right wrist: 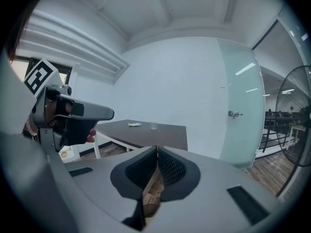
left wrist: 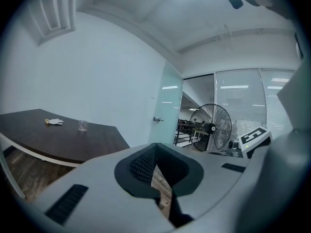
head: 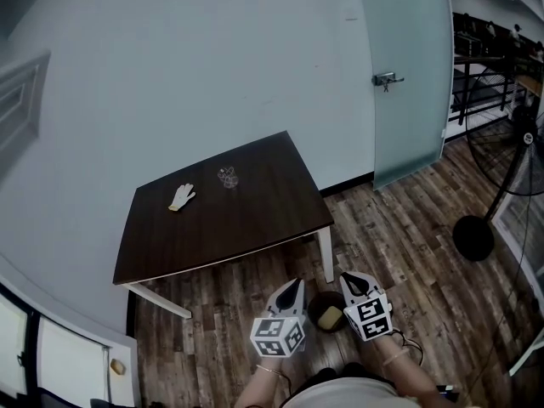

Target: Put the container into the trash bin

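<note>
A small dark round trash bin [head: 320,305] stands on the wood floor by the table leg, with a yellowish thing [head: 331,317] lying inside it. My left gripper [head: 293,284] and right gripper [head: 350,279] hover on either side of the bin, both pointing toward the table. In the left gripper view my left gripper [left wrist: 154,145] has its jaws together with nothing between them. The right gripper [right wrist: 157,148] is shut and empty too. On the dark table [head: 246,219] stand a clear glass [head: 227,177] and a white glove [head: 182,196].
A frosted glass door [head: 408,75] is at the right of the table. A standing fan [head: 518,155] with a round base [head: 473,237] is at the far right. A white cabinet [head: 68,359] sits at the lower left.
</note>
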